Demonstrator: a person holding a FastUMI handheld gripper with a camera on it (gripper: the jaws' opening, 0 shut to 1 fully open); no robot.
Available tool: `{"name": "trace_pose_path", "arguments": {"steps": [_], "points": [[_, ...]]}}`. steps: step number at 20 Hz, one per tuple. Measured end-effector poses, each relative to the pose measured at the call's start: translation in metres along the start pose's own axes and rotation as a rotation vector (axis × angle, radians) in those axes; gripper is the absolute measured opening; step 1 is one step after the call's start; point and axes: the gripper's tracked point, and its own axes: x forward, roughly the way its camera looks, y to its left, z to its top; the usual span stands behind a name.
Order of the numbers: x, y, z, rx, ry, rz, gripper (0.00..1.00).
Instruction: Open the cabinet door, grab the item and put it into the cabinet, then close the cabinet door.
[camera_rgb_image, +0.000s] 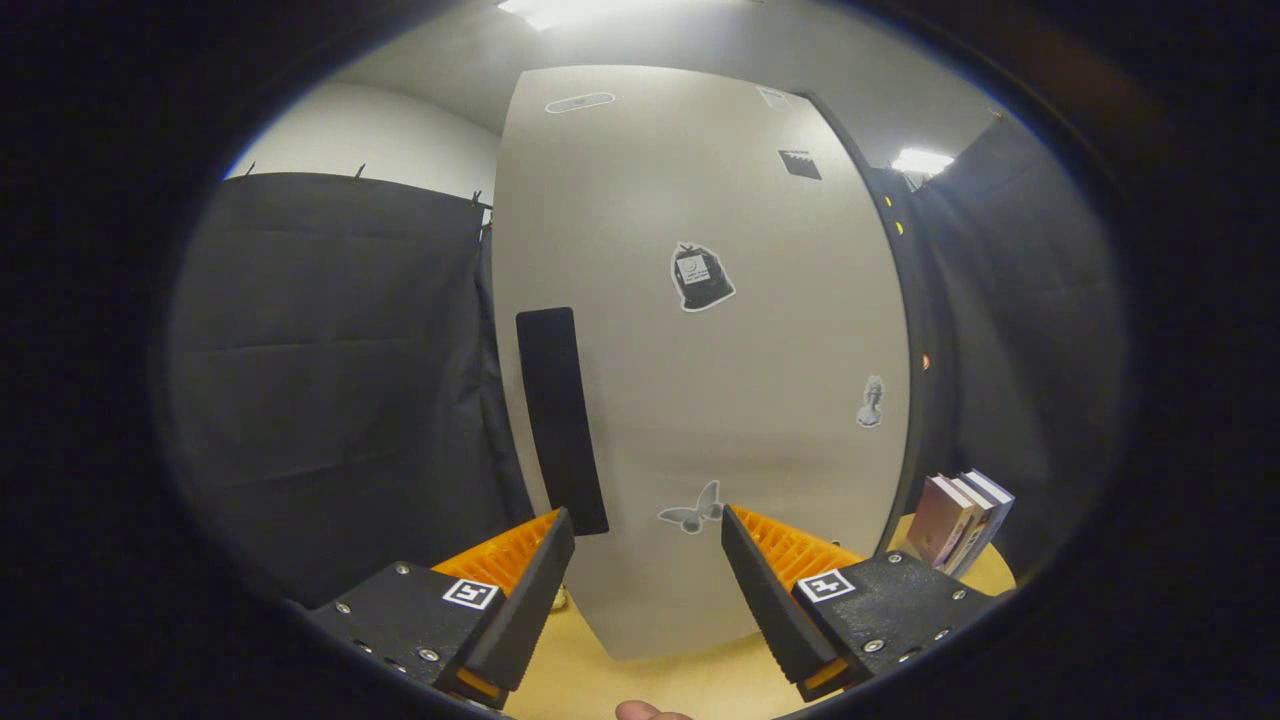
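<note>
- Two fingers of the tool (648, 528) stand wide apart, nothing between them; tool holds nothing.
- Each finger base carries a small square marker, one on the left (470, 593) and one on the right (825, 585).
- Just below the gap between the fingers, a fingertip (645, 711) of the person shows above the table (690, 680), which is light wood.
- Just ahead of the fingers stands the cabinet door (700, 400), pale grey, facing the tool and reaching down to the table.
- Handle (561, 420): a long dark vertical strip near the door's left edge, its lower end just above the left fingertip; not touched by either finger.
- Stickers on the door: a butterfly (693, 511) low down between the fingertips, a dark bag shape (701, 278) near the middle, a small grey figure (871, 402) toward the right edge, a dark square (800, 164) and an oval (580, 102) near the top.
- Cabinet's dark frame (915, 300) shows along the door's right edge; whether the door sits fully closed against it, cannot tell.
- Books (962, 520): a small row standing upright, leaning slightly, on the table to the right of the cabinet, beyond the right finger and apart from it.
- Black cloth wall (340, 380) hangs left of the cabinet, and again behind the books.
</note>
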Motion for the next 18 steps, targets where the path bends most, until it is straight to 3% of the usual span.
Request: {"name": "trace_pose_path", "arguments": {"steps": [4, 7, 14, 18], "points": [[0.037, -0.001, -0.003, 0.04, 0.018, 0.027, 0.93], [0.037, -0.004, -0.008, 0.065, 0.032, 0.048, 0.93], [0.021, -0.018, -0.009, 0.043, 0.022, 0.015, 0.93], [0.004, -0.031, -0.007, -0.013, 0.003, -0.051, 0.93]]}}
